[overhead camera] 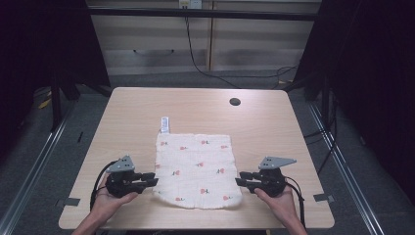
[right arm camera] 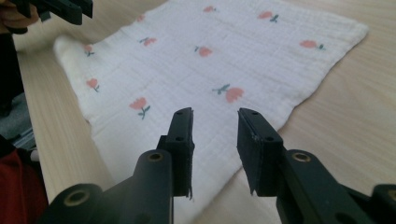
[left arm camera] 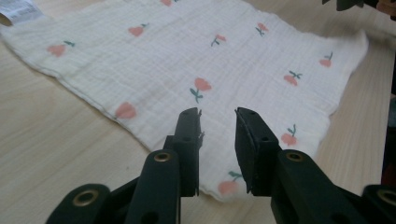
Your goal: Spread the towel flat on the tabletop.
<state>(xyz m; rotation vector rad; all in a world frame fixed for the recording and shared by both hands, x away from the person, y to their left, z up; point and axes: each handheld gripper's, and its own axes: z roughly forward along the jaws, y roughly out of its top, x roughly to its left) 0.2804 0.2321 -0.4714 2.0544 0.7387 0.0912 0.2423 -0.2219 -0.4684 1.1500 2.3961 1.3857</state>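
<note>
Two hand-held grippers flank a cream cloth (overhead camera: 195, 169) printed with small pink flowers, which lies flat near the front middle of the worktop (overhead camera: 122, 117). From the high view, the left hand-held gripper (overhead camera: 152, 178) sits just beside the cloth's left edge and the right hand-held gripper (overhead camera: 241, 178) just beside its right edge, both pointing inward. A white label (overhead camera: 165, 124) sticks out from the cloth's far left corner, and a dark round hole (overhead camera: 235, 102) lies well apart near the far edge. Bare wood runs all round the cloth, with more room beyond it than toward the front edge.

Along the left gripper view, the left hand-held gripper (left arm camera: 218, 116) has its jaws parted with nothing between them, poised over the cloth's (left arm camera: 201, 51) near edge. The label (left arm camera: 18, 9) shows at the far left corner; bare wood lies off to the left.

Along the right gripper view, the right hand-held gripper (right arm camera: 215, 116) likewise stands partly open and holds nothing, above the cloth's (right arm camera: 201, 65) near edge. The other gripper shows at the top left, beyond the cloth's far corner. Open wood lies to the right.
</note>
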